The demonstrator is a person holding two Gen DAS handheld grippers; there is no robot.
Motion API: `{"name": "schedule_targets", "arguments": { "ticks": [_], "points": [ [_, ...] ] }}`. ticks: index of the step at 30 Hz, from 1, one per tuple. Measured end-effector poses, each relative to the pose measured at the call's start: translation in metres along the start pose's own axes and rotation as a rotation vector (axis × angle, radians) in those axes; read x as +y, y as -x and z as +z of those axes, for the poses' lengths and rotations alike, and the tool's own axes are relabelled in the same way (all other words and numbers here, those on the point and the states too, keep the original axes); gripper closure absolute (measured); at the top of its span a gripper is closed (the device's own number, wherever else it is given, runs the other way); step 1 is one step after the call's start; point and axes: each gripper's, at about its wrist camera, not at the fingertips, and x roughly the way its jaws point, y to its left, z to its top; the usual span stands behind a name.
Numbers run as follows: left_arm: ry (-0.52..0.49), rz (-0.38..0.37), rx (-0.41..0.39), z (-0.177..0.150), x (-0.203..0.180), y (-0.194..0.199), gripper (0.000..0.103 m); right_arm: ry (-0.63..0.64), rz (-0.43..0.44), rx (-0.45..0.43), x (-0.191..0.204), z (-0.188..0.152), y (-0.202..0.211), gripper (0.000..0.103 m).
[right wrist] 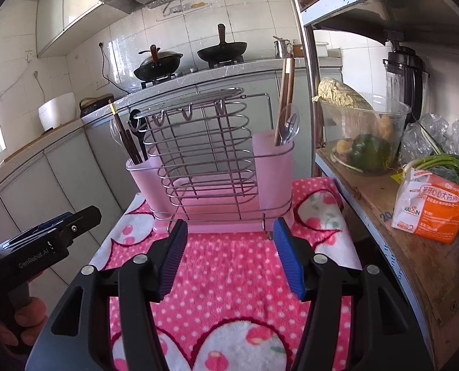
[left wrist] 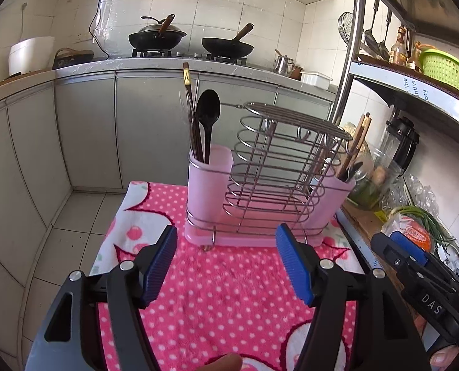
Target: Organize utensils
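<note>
Kitchen scene: my left gripper (left wrist: 226, 266) and right gripper (right wrist: 229, 258) hovered spread and empty over a fluffy pink polka-dot towel (left wrist: 229, 293). Just ahead of both stood the wire utensil rack (left wrist: 279, 170) with two pink plastic cups; chopsticks (left wrist: 190, 114) and a black spoon (left wrist: 208, 114) filled the left one.

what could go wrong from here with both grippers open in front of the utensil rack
1. The pink plastic and wire utensil rack sits on a soft pink polka-dot towel, so a push from the open left gripper or right gripper might slide or tip it.
2. The dark brown chopsticks and black plastic spoon stand tall and loose in the left cup; a sideways knock could lever them out.
3. The grippers sit close together and could collide.
</note>
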Motion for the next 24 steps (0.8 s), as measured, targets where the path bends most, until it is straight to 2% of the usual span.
{"name": "schedule_targets", "arguments": {
  "ticks": [7,24],
  "points": [
    [-0.019,0.02,0.002,-0.016,-0.008,0.004,0.038,0.021,-0.035,-0.007,0.006,-0.003,0.005,0.045],
    [-0.037,0.064,0.012,-0.028,-0.018,0.007,0.038,0.044,-0.065,0.007,0.012,-0.01,-0.001,0.045]
  ]
}}
